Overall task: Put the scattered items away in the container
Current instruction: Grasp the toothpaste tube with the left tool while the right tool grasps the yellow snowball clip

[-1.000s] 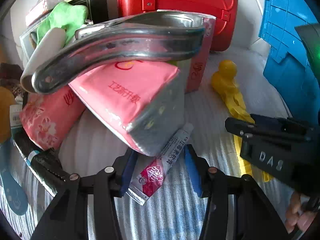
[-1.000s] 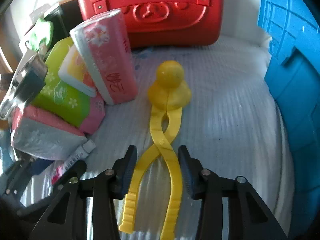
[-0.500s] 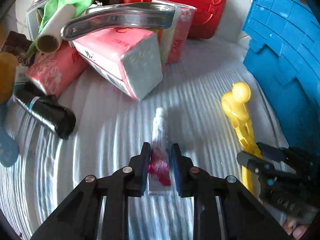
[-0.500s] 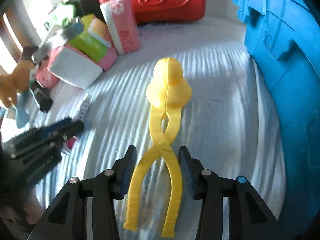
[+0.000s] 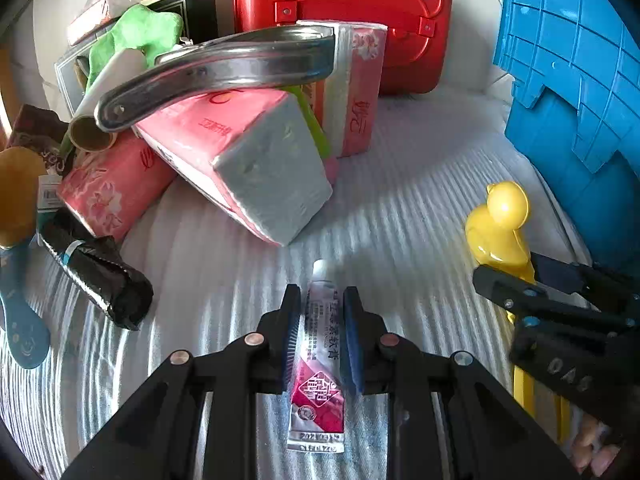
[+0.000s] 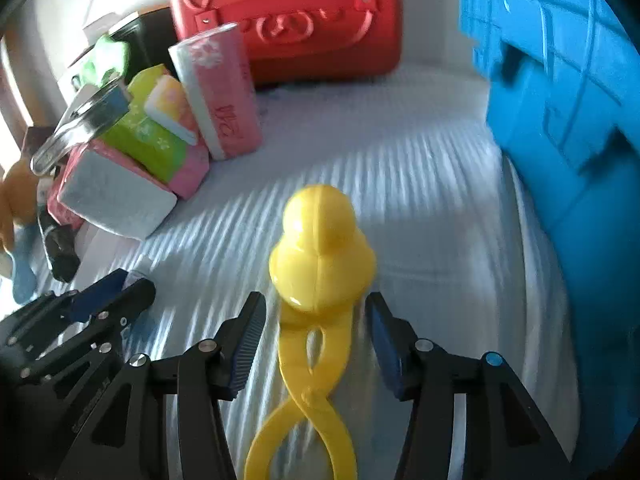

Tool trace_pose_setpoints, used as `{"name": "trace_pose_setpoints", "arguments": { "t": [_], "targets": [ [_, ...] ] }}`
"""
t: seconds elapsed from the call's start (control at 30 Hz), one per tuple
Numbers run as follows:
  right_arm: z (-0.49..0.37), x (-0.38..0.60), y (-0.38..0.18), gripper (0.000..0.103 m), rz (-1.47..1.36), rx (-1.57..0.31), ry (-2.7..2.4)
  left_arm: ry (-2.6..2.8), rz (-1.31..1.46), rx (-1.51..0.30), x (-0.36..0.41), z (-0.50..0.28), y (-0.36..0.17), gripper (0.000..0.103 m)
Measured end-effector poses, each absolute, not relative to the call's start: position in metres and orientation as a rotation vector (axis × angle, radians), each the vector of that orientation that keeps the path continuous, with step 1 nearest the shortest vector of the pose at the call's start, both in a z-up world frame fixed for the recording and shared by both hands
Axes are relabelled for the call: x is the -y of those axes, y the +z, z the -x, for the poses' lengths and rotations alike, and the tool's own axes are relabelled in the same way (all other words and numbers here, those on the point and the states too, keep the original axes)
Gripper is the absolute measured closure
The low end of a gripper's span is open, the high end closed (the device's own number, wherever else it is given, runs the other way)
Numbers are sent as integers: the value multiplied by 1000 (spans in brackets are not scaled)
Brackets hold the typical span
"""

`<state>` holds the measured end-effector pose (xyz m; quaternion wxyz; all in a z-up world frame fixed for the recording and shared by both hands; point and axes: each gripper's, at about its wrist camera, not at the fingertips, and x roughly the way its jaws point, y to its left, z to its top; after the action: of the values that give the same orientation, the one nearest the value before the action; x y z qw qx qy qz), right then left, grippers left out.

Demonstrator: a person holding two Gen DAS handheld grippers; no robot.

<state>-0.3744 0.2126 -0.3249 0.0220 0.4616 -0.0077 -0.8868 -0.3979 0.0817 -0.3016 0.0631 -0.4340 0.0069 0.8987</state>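
Observation:
A small white and pink ointment tube lies lengthwise between the blue pads of my left gripper, which is shut on it just above the white ribbed cover. In the right wrist view the left gripper shows at the lower left. A yellow duck-shaped snowball tong lies on the cover. My right gripper straddles its neck, open, with the pads clear of the plastic on both sides. The blue plastic container stands to the right. From the left wrist the duck and the right gripper appear at right.
A pile at the left holds pink tissue packs, a metal handle, a green cloth and a black roll. A red case stands at the back. A blue brush lies at far left.
My left gripper closed on the tube and pulled back from the pile with it. My right gripper slid forward along the tong handles to the duck's neck, its jaws a little wider.

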Motion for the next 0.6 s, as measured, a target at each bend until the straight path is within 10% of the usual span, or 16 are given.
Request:
{"name": "trace_pose_setpoints", "arguments": {
  "t": [0.13,0.6],
  "targets": [
    [371,-211,-322,69,-1406,50,-2719,2705,1321,-22,-84,399,-301,87],
    [279,-178,-186,70,-1014,73,-2829,2871,991,-5,-52,308,-179,87]
  ]
}}
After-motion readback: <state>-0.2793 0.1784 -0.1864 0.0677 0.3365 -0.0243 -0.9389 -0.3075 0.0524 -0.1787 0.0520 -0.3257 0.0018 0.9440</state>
